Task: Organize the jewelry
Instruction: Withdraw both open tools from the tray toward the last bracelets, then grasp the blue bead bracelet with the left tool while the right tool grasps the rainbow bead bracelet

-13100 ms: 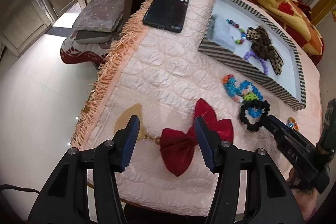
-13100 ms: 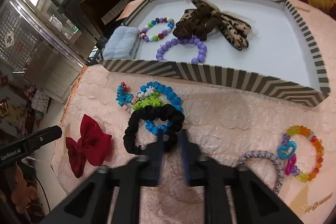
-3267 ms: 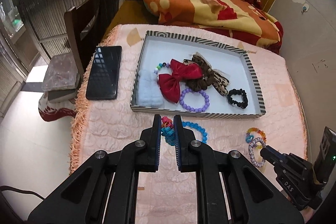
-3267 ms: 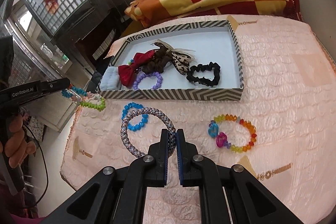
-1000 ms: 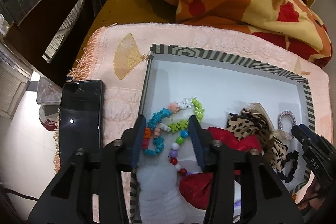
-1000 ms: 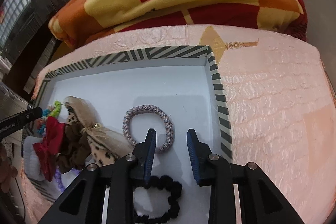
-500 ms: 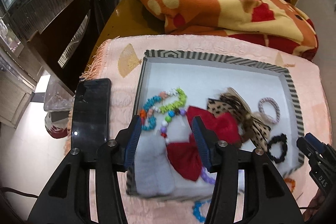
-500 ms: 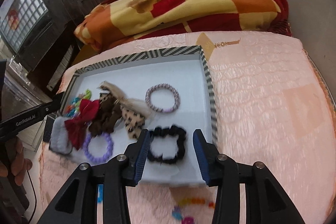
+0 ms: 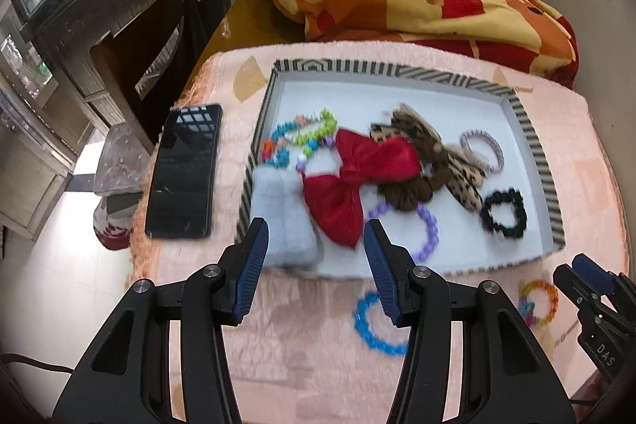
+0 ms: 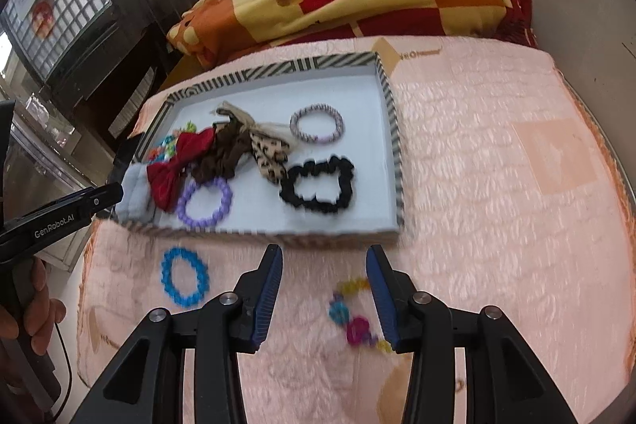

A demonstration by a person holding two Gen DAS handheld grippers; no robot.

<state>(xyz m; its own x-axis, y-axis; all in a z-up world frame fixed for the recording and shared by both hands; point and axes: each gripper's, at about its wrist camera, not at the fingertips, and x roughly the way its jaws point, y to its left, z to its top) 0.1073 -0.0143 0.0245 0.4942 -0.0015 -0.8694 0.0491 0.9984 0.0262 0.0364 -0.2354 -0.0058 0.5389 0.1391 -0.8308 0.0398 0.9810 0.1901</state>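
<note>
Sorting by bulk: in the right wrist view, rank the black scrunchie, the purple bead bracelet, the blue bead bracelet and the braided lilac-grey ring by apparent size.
1. Black scrunchie, largest.
2. Purple bead bracelet and braided lilac-grey ring: look alike, unranked.
3. Blue bead bracelet: looks similar, but it lies nearer the camera, so its rank is unsure.

Soft daylight, motion blur, fisheye edges

On the table (image 10: 497,185) sat a tray (image 10: 391,130). Inside it, a braided ring (image 10: 317,124) lay at two o'clock from the tray's middle, a scrunchie (image 10: 318,185) at five o'clock, and a beaded bracelet (image 10: 203,203) at seven o'clock. A bow (image 10: 179,169) lay at nine o'clock, touching a patterned hair tie (image 10: 246,142) at the middle. Outside, in front of the near wall, lay another bead ring (image 10: 184,277) and, to its right, a charm bracelet (image 10: 353,320). A phone (image 9: 185,171) lay left of the tray.
</note>
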